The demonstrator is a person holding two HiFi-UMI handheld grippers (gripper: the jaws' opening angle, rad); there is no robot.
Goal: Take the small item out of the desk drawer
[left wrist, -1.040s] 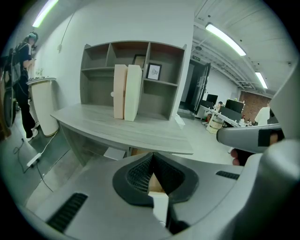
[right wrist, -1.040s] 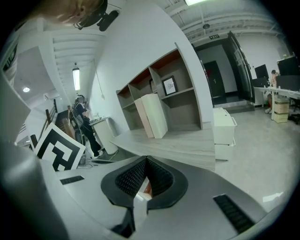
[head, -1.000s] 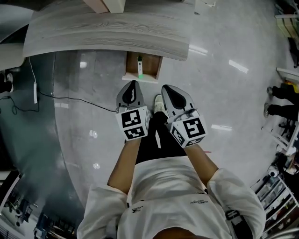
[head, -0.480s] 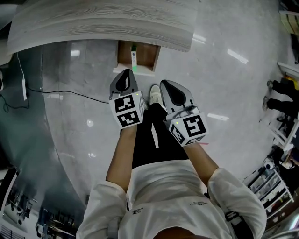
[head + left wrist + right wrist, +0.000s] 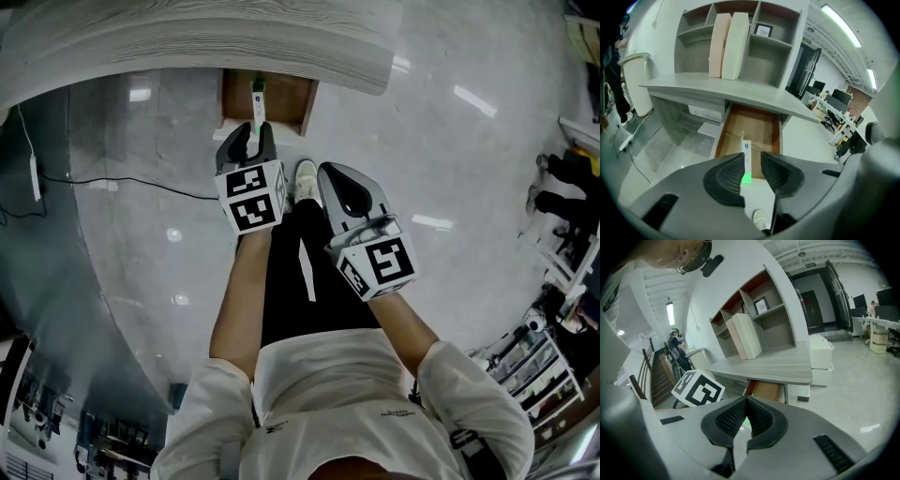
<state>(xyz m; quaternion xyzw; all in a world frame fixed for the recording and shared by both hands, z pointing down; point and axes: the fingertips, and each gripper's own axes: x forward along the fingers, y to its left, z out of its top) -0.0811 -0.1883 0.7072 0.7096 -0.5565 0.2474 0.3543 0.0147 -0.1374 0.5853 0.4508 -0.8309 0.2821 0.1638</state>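
Note:
The desk drawer (image 5: 286, 98) stands pulled out under the grey desktop (image 5: 187, 42). In it lies a small white box with a green end (image 5: 256, 105), lengthwise along the brown bottom (image 5: 761, 129). My left gripper (image 5: 249, 141) hovers just in front of the drawer's open edge. Its jaws are opening and nothing is between them. In the left gripper view the box (image 5: 746, 161) shows through the gap of that gripper (image 5: 753, 161), further off. My right gripper (image 5: 336, 180) hangs back to the right, shut and empty, its tips (image 5: 746, 400) touching.
Open shelves with two upright binders (image 5: 729, 44) rise above the desktop. A thin cable (image 5: 122, 187) runs over the glossy floor at the left. The person's white shoe (image 5: 304, 178) stands between the grippers. A low white cabinet (image 5: 820, 359) is right of the desk.
My left gripper has moved forward to the drawer's front and its jaws have parted. The right gripper has stayed back and shut. The desk has come nearer.

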